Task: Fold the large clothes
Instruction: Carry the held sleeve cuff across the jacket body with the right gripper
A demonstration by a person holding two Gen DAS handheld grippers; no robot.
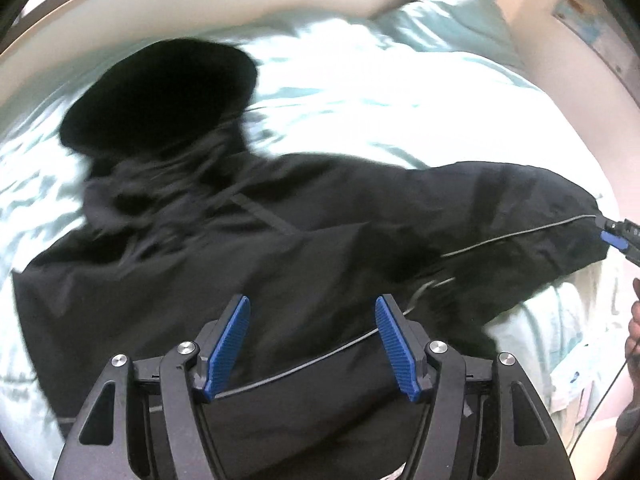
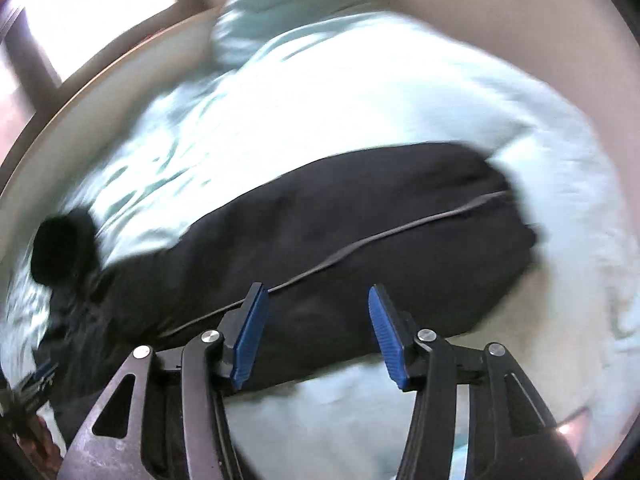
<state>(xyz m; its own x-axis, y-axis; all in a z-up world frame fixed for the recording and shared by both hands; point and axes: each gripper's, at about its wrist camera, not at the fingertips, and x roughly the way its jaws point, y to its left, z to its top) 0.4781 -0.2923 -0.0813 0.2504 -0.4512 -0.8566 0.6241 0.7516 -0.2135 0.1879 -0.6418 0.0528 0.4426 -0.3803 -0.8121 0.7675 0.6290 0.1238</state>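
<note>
A black hooded jacket (image 1: 280, 240) was spread on the bed (image 1: 360, 92), directly ahead of both hand-held grippers. The left hand-held gripper (image 1: 312, 344) and right hand-held gripper (image 2: 316, 336) were held wide, empty. A loose cable (image 1: 500, 240) across the sleeve risked being pinched with the fabric.

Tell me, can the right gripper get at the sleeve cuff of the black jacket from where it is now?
Probably yes. The right gripper is open over the sleeve of the black jacket, and nothing lies on the cuff except a thin grey cable running along the sleeve, which it could snag.
</note>
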